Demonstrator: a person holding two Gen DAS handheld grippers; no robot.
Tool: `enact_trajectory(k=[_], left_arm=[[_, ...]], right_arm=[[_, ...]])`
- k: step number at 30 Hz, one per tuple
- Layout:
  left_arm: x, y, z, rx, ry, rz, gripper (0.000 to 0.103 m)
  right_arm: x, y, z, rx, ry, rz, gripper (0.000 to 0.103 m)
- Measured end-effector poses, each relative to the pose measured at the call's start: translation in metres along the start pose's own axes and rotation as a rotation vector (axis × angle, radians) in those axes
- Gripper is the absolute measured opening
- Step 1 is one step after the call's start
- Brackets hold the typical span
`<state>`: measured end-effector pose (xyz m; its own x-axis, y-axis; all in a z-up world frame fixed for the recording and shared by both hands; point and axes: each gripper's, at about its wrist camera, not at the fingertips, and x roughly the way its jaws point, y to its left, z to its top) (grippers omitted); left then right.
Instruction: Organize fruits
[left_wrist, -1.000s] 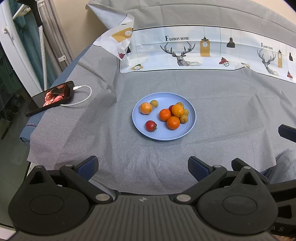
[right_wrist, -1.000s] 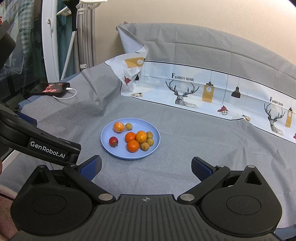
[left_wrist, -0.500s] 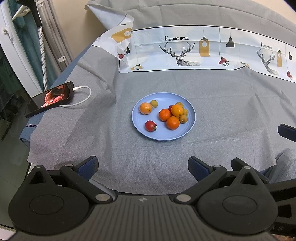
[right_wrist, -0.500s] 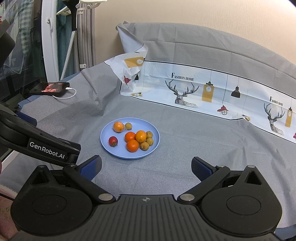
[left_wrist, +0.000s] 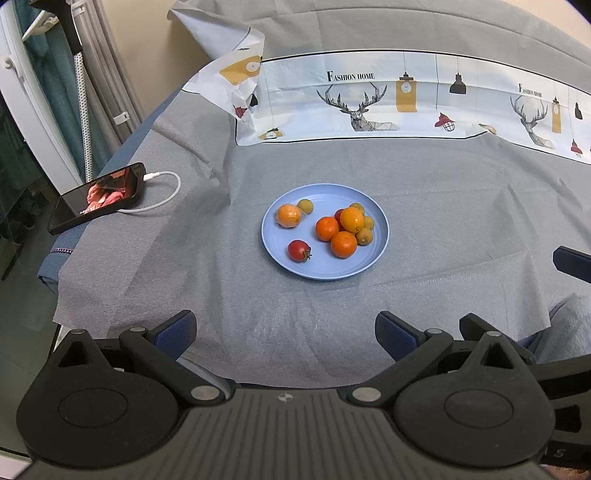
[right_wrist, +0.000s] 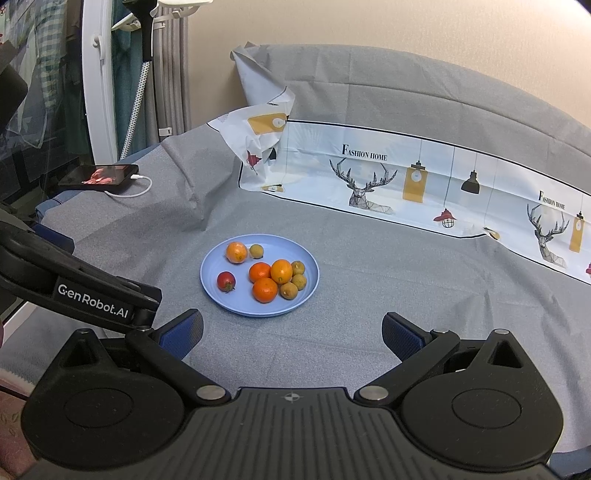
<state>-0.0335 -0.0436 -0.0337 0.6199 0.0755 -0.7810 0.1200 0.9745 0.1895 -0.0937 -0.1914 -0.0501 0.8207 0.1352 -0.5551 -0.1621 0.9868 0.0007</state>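
Both grippers, left gripper (left_wrist: 284, 328) and right gripper (right_wrist: 293, 332), hang wide open and empty; round fruit could roll off the shallow blue plate (left_wrist: 382, 232) when nudged.

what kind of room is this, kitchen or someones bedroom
Probably a bedroom or living space, not a kitchen: the blue plate sits on a grey cloth, a charging phone lies nearby, and clothes hang behind.
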Motion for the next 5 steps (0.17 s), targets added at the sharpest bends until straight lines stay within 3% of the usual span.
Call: enact_trajectory(k=[5], left_arm=[[0.0001,0.0002,0.0002,0.001,0.0,-0.002,0.103]], right_arm=[[0.0012,0.0008,0.0,0.001,0.002,0.0,0.102]])
